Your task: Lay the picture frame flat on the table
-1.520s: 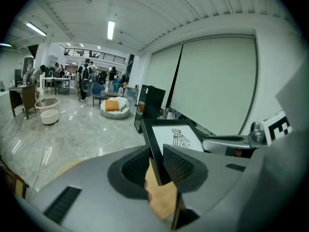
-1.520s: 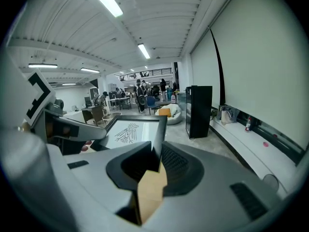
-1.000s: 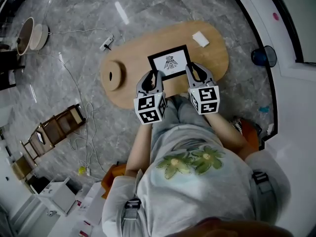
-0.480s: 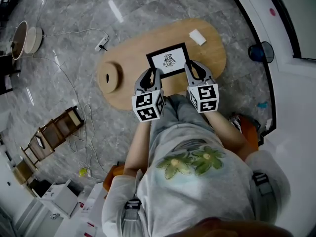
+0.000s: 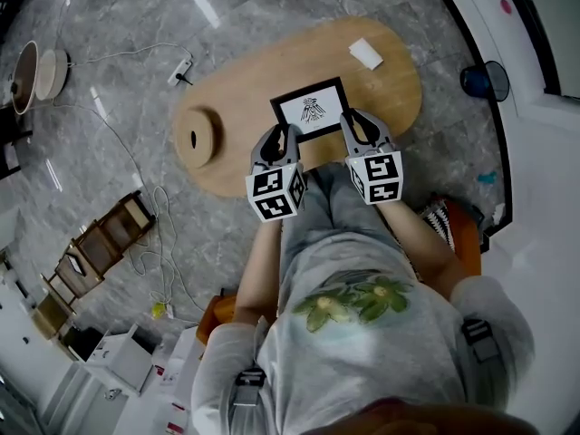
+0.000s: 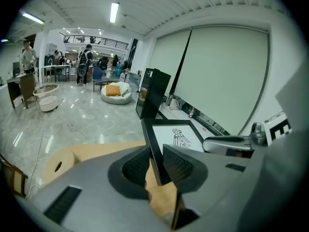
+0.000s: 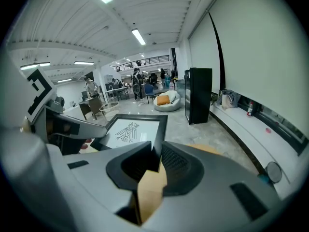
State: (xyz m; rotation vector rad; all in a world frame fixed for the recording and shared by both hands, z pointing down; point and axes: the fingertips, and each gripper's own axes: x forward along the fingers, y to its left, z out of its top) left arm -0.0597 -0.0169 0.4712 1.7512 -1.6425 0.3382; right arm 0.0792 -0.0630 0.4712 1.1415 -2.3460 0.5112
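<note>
Only gripper views show jaws pinching picture frame [image 6: 173, 138].

Grey left gripper [image 5: 280, 136], right gripper [image 5: 356, 121]; black-white marker cubes [image 5: 275, 194]; grey floral shirt [image 5: 362, 333]

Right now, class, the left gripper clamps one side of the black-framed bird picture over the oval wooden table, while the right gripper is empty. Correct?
No. The right gripper is not empty: the right gripper view shows its jaws shut on the other side of the black-framed bird picture. The left gripper does clamp one side, over the oval wooden table.
</note>
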